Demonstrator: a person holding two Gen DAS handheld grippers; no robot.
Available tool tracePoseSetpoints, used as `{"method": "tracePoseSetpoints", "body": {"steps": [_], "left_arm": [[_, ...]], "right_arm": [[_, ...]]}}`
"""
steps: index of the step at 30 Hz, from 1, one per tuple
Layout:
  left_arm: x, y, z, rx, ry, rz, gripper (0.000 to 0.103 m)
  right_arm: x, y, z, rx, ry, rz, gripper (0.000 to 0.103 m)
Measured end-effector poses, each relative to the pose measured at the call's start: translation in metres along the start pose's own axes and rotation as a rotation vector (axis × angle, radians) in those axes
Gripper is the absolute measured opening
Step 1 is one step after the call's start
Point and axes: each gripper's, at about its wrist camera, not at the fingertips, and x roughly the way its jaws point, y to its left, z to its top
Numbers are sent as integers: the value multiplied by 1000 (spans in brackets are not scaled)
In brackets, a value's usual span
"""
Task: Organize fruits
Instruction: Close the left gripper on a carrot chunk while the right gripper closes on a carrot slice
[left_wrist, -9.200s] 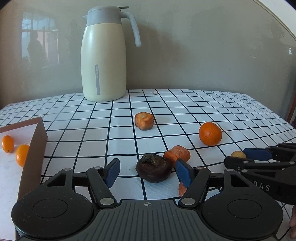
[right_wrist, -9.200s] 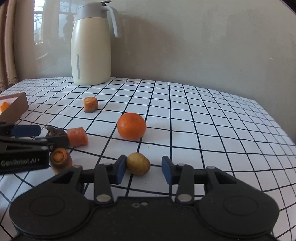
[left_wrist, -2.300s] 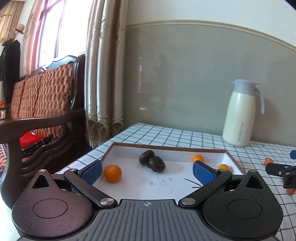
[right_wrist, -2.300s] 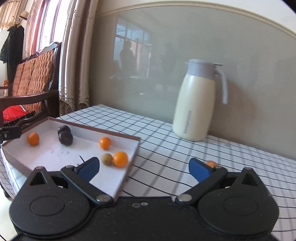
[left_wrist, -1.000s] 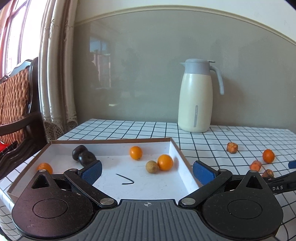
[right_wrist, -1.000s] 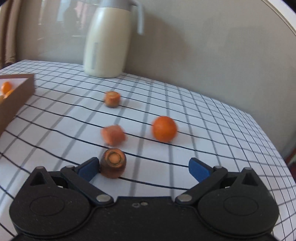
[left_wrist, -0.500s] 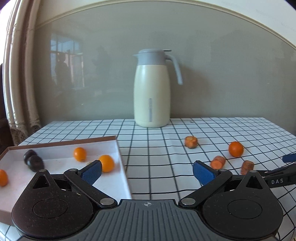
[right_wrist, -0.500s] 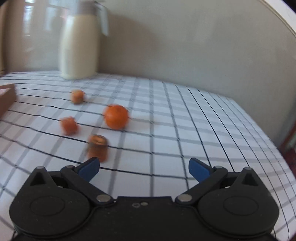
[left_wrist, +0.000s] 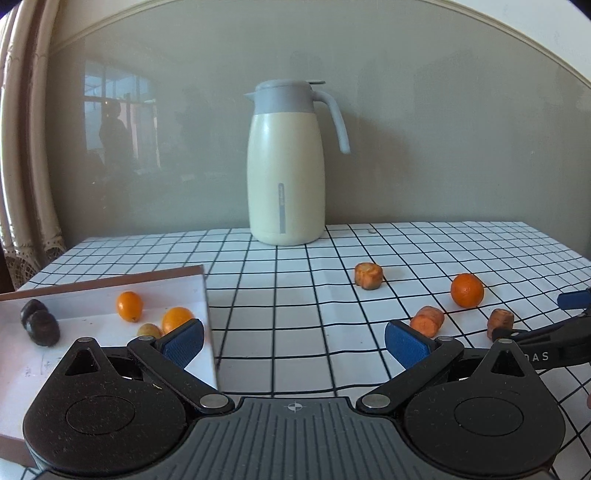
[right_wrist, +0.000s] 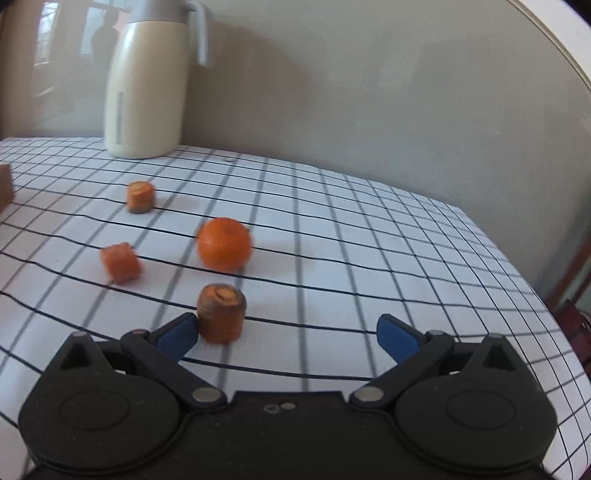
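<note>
Orange: round, bright orange (right_wrist: 224, 243), dimpled skin, lying on the checked tablecloth (right_wrist: 369, 236) toward the table's right side, apart from every carrot piece; in the left wrist view (left_wrist: 467, 290) it sits near the right edge.
Carrot pieces: three stubby cut chunks. The nearest (right_wrist: 221, 312) stands on end, brownish skin with a pale core ring, just beside the right gripper's left fingertip; whether they touch I cannot tell. A second (right_wrist: 120, 262) lies tilted to the orange's left. A third (right_wrist: 140, 197) stands farther back, toward the thermos jug (right_wrist: 146, 79).
Tray: shallow, white inside with a brown rim (left_wrist: 110, 281), at the table's left edge. It holds two kumquats (left_wrist: 129, 305) (left_wrist: 176, 319), a small yellowish fruit (left_wrist: 149, 329) and two dark round fruits (left_wrist: 40, 322) touching each other.
Left gripper: (left_wrist: 293, 341) jaws spread wide, holding nothing, over the tray's right wall.
Right gripper: (right_wrist: 286, 334) jaws spread wide, holding nothing, low over the cloth in front of the orange.
Hard to make out: the right wrist view is motion-blurred, softening fruit edges. The tray's near-left part is hidden behind the left gripper body; the yellowish fruit is partly covered by its blue fingertip (left_wrist: 183, 338).
</note>
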Motion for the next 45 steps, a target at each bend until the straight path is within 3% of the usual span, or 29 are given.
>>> {"method": "tracePoseSetpoints", "body": {"steps": [4,9,12,13,18,21,31,35,38,41,43,44,45], "left_arm": [[15,-20,4,29,14,-38,103],[31,-44,3,80,56,-74,102],[38,-54,4,89,74,-95,80],[41,-56,4,83,84,-102,80],[54,-72,1,94,118,-144,80],[62,-80,1,97,136,-159,79],[85,-91,6,71,190,-191,77],[91,-100,8,89,200,-199,68],[92,-104,8,90,199,-197,68],[91,-105,9,92,197,-192,67],[89,-104,9,89,188,-197,41],[88,-105,8,89,185,-194,35],[86,-107,8,102,181,-187,34]], "right_arm": [[2,-17,-3,41,19,-13,97],[-8,-11,-3,7,-37,111,96],[-6,-7,-1,-15,-32,157,84],[-3,-7,1,-10,-27,174,77],[2,-6,4,-13,-19,223,64],[7,-3,5,-28,-12,222,52],[13,-17,7,25,1,216,45],[15,-19,7,35,4,212,43],[14,-19,7,37,3,231,36],[11,-15,6,23,2,249,21],[11,-12,7,19,1,240,20],[12,-13,8,25,2,241,20],[12,-14,8,32,3,243,20]]}}
